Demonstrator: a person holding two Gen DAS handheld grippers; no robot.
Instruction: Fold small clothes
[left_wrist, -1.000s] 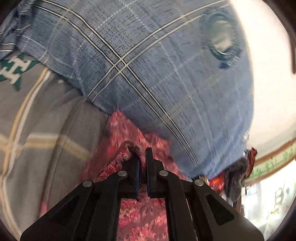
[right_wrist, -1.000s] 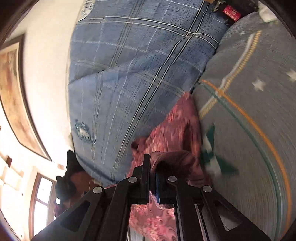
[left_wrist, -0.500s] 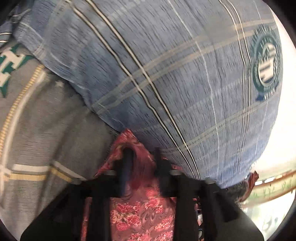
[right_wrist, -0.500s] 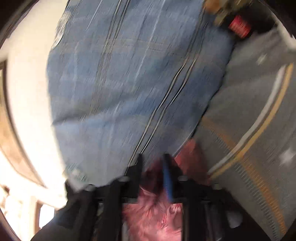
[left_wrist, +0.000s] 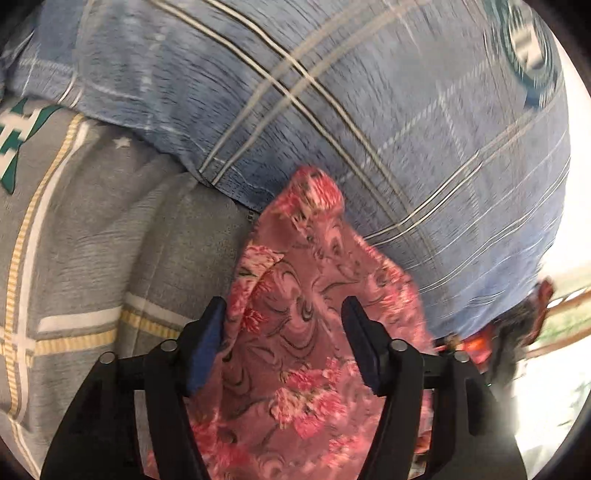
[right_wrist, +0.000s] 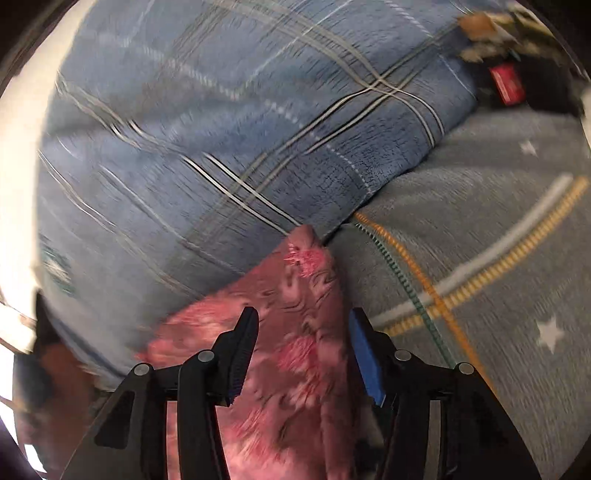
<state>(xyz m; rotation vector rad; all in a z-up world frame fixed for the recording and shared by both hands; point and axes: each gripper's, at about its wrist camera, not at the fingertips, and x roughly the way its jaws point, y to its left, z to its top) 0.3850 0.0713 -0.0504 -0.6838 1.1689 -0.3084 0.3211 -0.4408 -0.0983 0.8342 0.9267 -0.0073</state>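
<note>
Both the left claw and right claw had just opened, dropping the pink cloth onto the bed, so that fold looked finished.

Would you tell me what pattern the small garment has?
Pink-red floral on the garment; the left wrist view shows it best.

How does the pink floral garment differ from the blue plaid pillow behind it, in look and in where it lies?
The pink floral garment carries red flowers; the blue plaid pillow has pale crossing lines and a round badge. The garment lies flat and thin between the open jaws; the pillow bulges, plump. The garment's tip overlaps the pillow's edge. Both rest on the grey bedspread.
</note>
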